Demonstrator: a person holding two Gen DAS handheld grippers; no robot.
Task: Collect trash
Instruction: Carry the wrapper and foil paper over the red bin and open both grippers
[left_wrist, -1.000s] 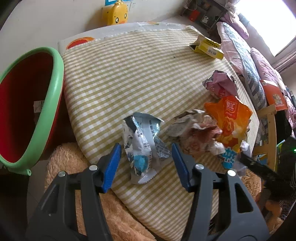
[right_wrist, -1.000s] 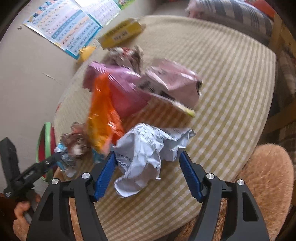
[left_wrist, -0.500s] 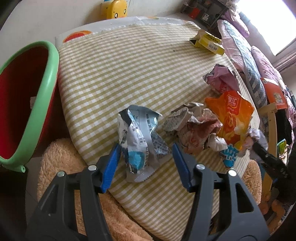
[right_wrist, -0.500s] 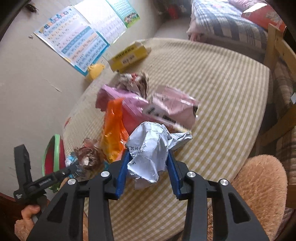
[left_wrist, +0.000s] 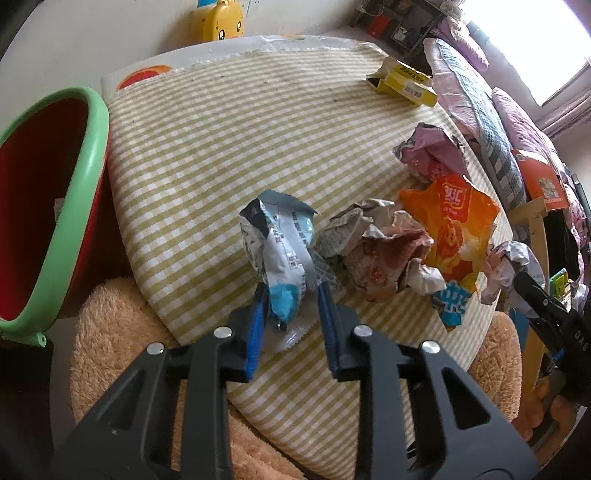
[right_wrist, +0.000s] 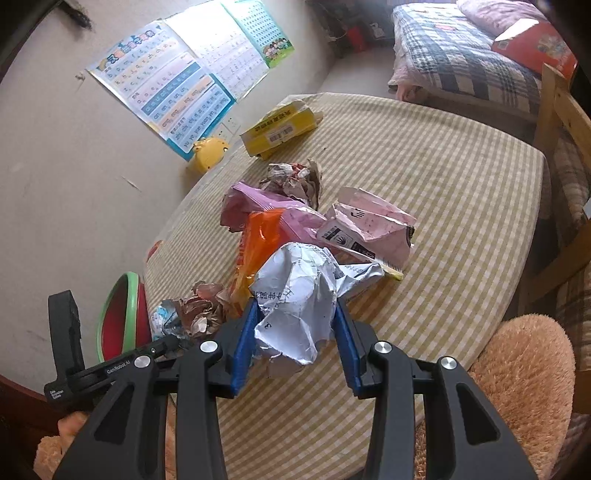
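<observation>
My left gripper (left_wrist: 291, 295) is shut on a silver and blue foil wrapper (left_wrist: 280, 243) at the near edge of the checked table (left_wrist: 221, 140). My right gripper (right_wrist: 295, 325) is shut on a crumpled white foil wrapper (right_wrist: 299, 291), held just above the table (right_wrist: 443, 184). That wrapper also shows at the right of the left wrist view (left_wrist: 509, 266). A red bin with a green rim (left_wrist: 55, 206) stands left of the table; it also shows in the right wrist view (right_wrist: 122, 321).
More trash lies on the table: a brown crumpled paper (left_wrist: 380, 254), an orange bag (left_wrist: 454, 225), a pink bag (left_wrist: 428, 155), a pink packet (right_wrist: 369, 229) and a yellow box (left_wrist: 406, 83). A furry stool (left_wrist: 114, 332) is under the near edge. A bed (right_wrist: 472, 62) is behind.
My left gripper has closed on the silver and blue wrapper. My right gripper closed on the white wrapper and lifted it a little.
</observation>
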